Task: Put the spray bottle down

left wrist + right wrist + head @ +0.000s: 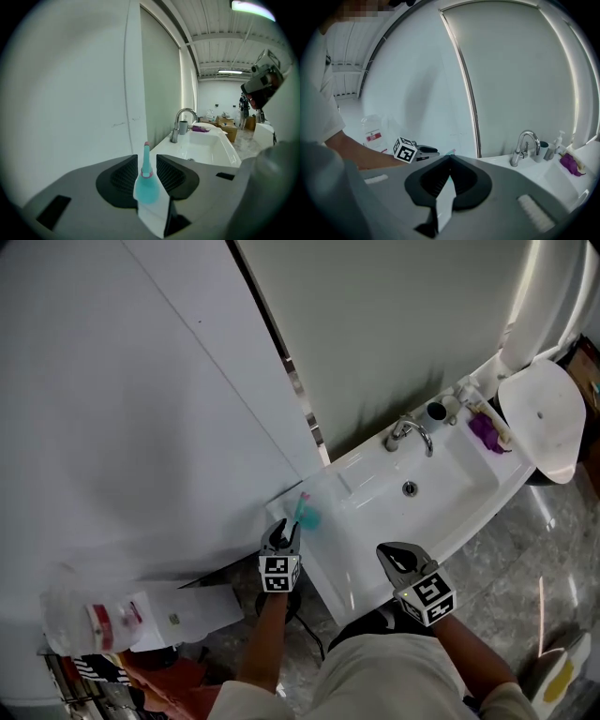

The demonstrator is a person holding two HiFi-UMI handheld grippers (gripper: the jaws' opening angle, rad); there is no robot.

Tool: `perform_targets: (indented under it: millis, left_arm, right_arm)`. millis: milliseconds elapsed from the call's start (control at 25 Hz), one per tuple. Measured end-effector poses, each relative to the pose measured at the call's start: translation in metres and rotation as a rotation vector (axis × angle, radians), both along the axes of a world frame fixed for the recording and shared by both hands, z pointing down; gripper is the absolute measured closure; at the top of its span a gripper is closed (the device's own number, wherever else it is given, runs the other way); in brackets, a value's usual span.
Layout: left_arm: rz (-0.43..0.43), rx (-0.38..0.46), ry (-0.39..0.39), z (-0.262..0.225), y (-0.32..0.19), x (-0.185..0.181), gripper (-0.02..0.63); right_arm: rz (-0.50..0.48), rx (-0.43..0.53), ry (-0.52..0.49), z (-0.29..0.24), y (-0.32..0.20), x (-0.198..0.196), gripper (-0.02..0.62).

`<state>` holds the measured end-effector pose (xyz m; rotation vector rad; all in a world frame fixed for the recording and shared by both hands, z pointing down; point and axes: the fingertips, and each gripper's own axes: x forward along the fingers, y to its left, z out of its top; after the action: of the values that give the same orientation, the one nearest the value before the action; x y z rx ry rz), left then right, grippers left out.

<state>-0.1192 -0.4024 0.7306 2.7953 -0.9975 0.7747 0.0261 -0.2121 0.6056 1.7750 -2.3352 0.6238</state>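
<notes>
A teal spray bottle (306, 512) with a pink-tipped nozzle stands upright on the near left corner of the white sink (450, 493). My left gripper (279, 538) is just short of it and open. In the left gripper view the bottle (147, 190) shows in the gap of the left gripper (147, 161), with a little space on both sides of its nozzle, so the pads do not press on it. My right gripper (398, 559) hovers over the sink's front edge. In its own view the right gripper (449, 158) has its tips together and holds nothing.
A chrome faucet (409, 432) stands at the back of the basin, with a dark cup (437, 412) and a purple cloth (487, 432) to its right. A white oval lid (544, 418) lies at the far right. A clear bottle with a red label (89, 624) is at lower left.
</notes>
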Motion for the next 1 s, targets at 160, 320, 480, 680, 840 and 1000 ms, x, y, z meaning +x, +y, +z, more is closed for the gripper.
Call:
perform_targets:
  millis: [160, 320, 480, 680, 840, 1000]
  left_arm:
    - [-0.042, -0.060, 0.051, -0.012, 0.030, -0.020, 0.534]
    - [-0.099, -0.075, 0.111, -0.035, 0.054, -0.036, 0.558]
    - [-0.171, -0.063, 0.155, -0.063, 0.073, -0.047, 0.571]
    - [-0.269, -0.024, 0.250, -0.109, 0.099, -0.052, 0.594]
    - [-0.288, -0.065, 0.321, -0.134, 0.123, -0.045, 0.598]
    - [-0.289, -0.098, 0.334, -0.153, 0.150, -0.032, 0.598]
  right_arm:
    - [-0.023, 0.011, -0.019, -0.003, 0.008, 0.002, 0.584]
    - [-0.070, 0.026, -0.013, -0.017, 0.004, 0.005, 0.584]
    - [-0.090, 0.039, -0.004, -0.021, -0.002, 0.017, 0.584]
    - [-0.163, 0.026, 0.009, -0.024, 0.001, 0.022, 0.584]
    - [-0.217, 0.041, 0.019, -0.035, 0.002, 0.028, 0.584]
    - [-0.265, 0.052, 0.034, -0.043, 0.005, 0.035, 0.584]
